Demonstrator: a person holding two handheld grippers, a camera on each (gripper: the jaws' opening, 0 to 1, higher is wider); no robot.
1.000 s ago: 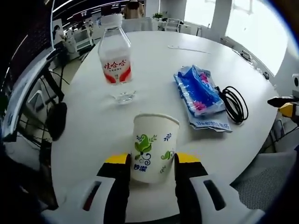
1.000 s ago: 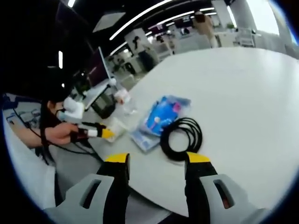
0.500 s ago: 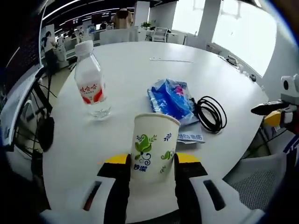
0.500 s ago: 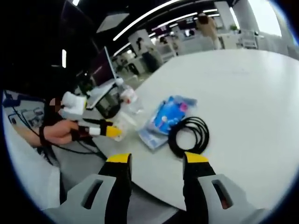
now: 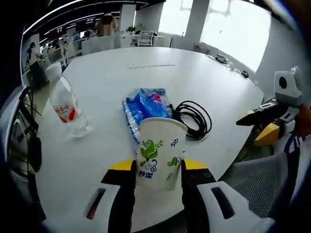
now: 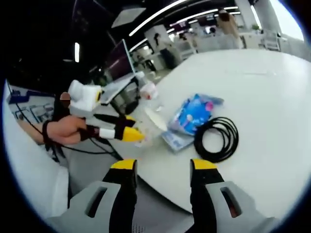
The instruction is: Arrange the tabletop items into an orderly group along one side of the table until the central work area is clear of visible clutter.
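The round white worktop (image 5: 160,73) carries a loose cluster near its near edge, and the step in hand, as I judge it, is carrying the paper cup (image 5: 160,153) to a spot beside that cluster. The left tool (image 5: 158,167) pinches the cup upright between its 2 yellow-tipped jaws. To do this well, keep the cup level, bring it down on bare worktop just beside the blue tissue pack (image 5: 146,109) rather than on it, and loosen the jaws only once the base sits flat; a light paper cup will tip if it is let go early or nudged by a jaw on the way out.

The coiled black cable (image 5: 194,119) lies touching the tissue pack's right side, and the clear water bottle (image 5: 65,107) with a red label stands apart to the left. The right tool (image 6: 160,167) hangs with its jaws spread and holding nothing, off the worktop edge, near the cable (image 6: 216,138).

Compared with 1 second ago, the left gripper view has swung right: the bottle sits further left and smaller, and the tissue pack now lies straight beyond the cup.
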